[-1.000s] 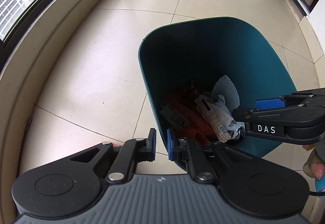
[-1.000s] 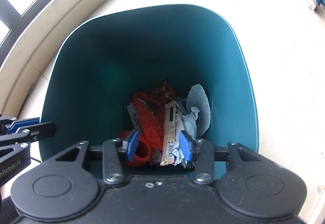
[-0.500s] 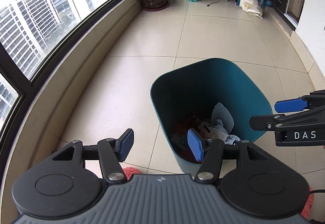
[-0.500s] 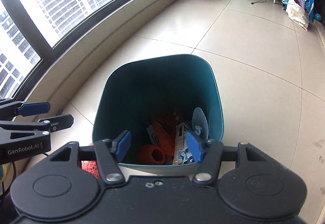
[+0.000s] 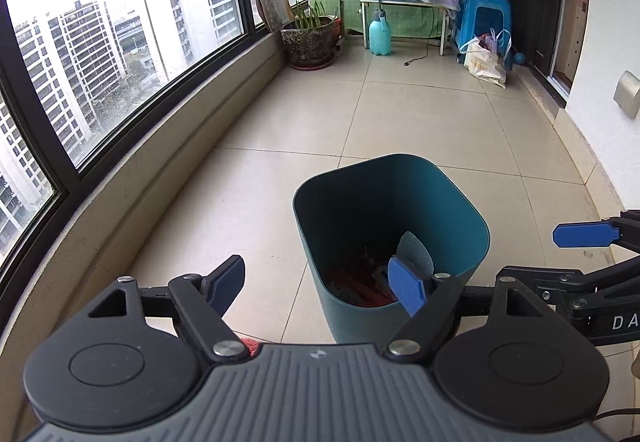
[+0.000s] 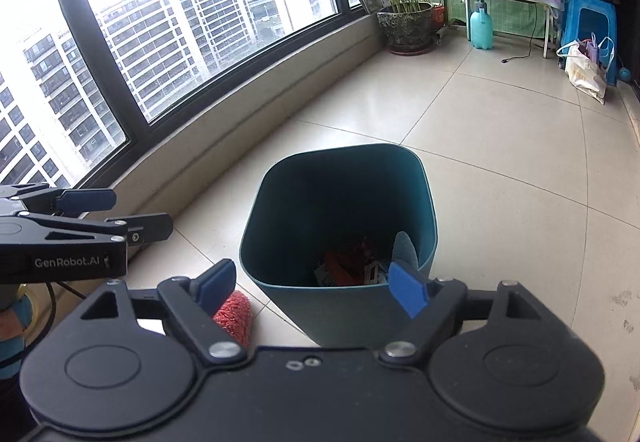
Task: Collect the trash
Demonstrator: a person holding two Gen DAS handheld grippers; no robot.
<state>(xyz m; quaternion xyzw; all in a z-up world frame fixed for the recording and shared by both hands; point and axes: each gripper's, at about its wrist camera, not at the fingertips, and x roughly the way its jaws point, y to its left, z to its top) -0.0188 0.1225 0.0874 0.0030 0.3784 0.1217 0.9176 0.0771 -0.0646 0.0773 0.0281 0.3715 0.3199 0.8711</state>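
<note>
The teal plastic trash bin stands upright on the beige tiled floor, holding orange and white wrappers. Above it, left gripper and right gripper hover empty, fingers spread.

Both wrist cameras look forward and downward along the balcony floor. Both views share the teal bin near 6 o'clock and the window at 10 o'clock. Each view catches the other tool at its edge.
</note>
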